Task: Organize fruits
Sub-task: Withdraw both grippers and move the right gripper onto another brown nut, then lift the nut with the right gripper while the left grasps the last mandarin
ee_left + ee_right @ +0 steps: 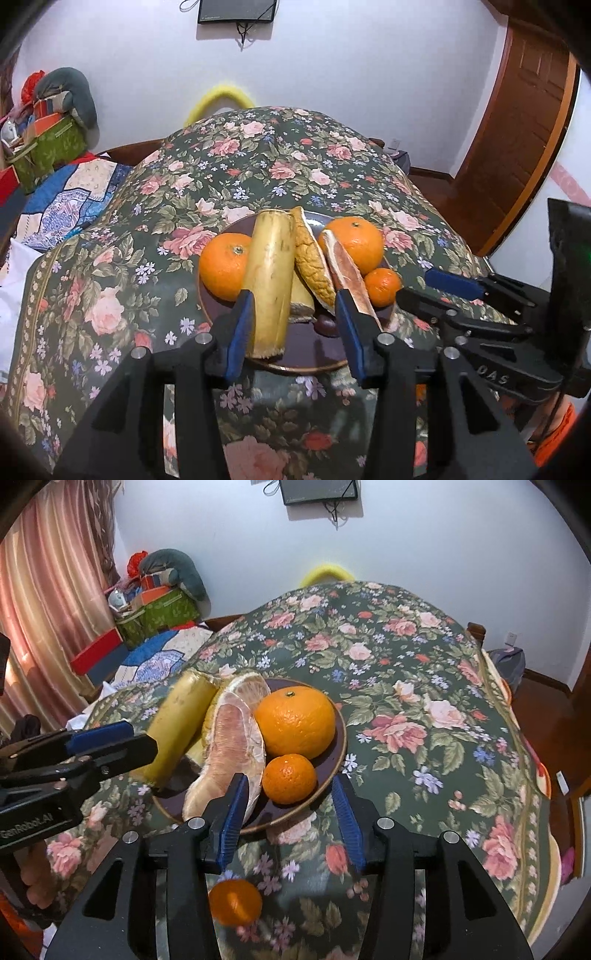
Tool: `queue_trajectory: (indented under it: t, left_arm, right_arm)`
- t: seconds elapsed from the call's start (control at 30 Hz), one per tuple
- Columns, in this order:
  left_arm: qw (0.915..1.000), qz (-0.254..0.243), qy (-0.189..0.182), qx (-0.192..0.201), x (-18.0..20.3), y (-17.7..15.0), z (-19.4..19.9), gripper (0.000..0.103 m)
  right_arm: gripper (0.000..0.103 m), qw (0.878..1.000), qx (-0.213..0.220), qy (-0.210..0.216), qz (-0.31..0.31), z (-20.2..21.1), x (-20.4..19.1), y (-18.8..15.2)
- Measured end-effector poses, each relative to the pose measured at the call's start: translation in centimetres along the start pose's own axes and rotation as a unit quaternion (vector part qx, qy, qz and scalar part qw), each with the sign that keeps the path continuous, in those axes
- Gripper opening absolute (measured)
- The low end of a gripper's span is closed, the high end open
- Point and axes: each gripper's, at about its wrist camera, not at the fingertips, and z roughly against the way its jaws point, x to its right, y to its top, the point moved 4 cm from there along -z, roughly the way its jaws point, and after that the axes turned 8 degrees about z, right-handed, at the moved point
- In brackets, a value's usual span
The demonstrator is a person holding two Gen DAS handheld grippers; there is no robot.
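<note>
Starting at the left gripper (pixel 295 326): parted and clamping nothing, with a banana piece (pixel 267 280) lying along the inner face of one blue pad and clear of the other. Blurred in the right wrist view, so hard to say whether settled.

Same at the right gripper (pixel 290 806): spread, empty, poised over the near rim of the plate (pixel 341 738) with a small mandarin (pixel 290 779) just past the tips, inside the plate.

Beyond the fingers, on that dark plate: a pomelo slice (pixel 232 746) propped pink side up beside the banana piece, a rind-side pomelo wedge (pixel 310 266) behind it, a big orange (pixel 295 722) touching the small mandarin, and a second big orange (pixel 223 271) on the far side of the banana. Crowded, leaning on one another rather than lying flat.

Under the right gripper, off the plate and over the floral cloth (pixel 406 701): a loose mandarin (pixel 234 902), blurred; impossible to tell whether resting or moving.

Judging by all this: gathering onto the plate nearly done, with the loose mandarin as the likely straggler. Calls next for drawing the right gripper back and down toward it, widening enough to straddle a round fruit, squeezing gently, then setting it into the bare patch at the plate's near edge without nudging the propped pomelo slice or the banana
</note>
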Motion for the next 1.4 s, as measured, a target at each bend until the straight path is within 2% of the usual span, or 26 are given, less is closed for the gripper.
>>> queue_trajectory:
  t: [0.07,0.17,0.47,0.67,0.97,1.07,1.23,1.4]
  left_arm:
    - [1.0,-0.003,-0.001,0.002,0.3,-0.2,0.8,0.046]
    - [0.9999,-0.01,0.001,0.01,0.9,-0.8,2.6,0.055]
    - [0.9998,-0.02,-0.002,0.002,1.9,-4.0,6.5,0.062]
    - [0.9996,-0.012,-0.013,-0.023,1.7,-6.9,7.7,0.063]
    - [0.9979,-0.031,-0.003,-0.057,1.6,-10.8,7.2,0.063]
    - [0.9973,-0.028,-0.002,-0.068,1.4,-11.5,6.8,0.063]
    - [0.9966,-0.025,-0.001,-0.078,1.2,-12.1,6.2,0.063]
    - [0.9961,-0.025,-0.001,-0.085,1.4,-12.0,5.4,0.063]
  right_arm:
    - [0.044,1.0,0.006,-0.002,-0.003,1.2,-0.1,-0.1]
    - [0.044,1.0,0.014,-0.006,-0.004,3.3,-0.5,-0.6]
    - [0.053,1.0,0.012,-0.013,0.0,7.5,-2.8,-4.5]
    - [0.053,1.0,-0.009,-0.012,0.004,8.0,-4.3,-7.7]
    - [0.052,0.999,-0.051,-0.003,-0.005,6.4,-5.3,-11.7]
    - [0.044,0.998,-0.057,-0.002,-0.008,5.9,-5.5,-12.4]
    - [0.022,0.998,-0.056,0.004,-0.007,5.8,-5.7,-12.5]
    - [0.019,0.999,-0.049,0.012,-0.011,6.0,-5.8,-12.5]
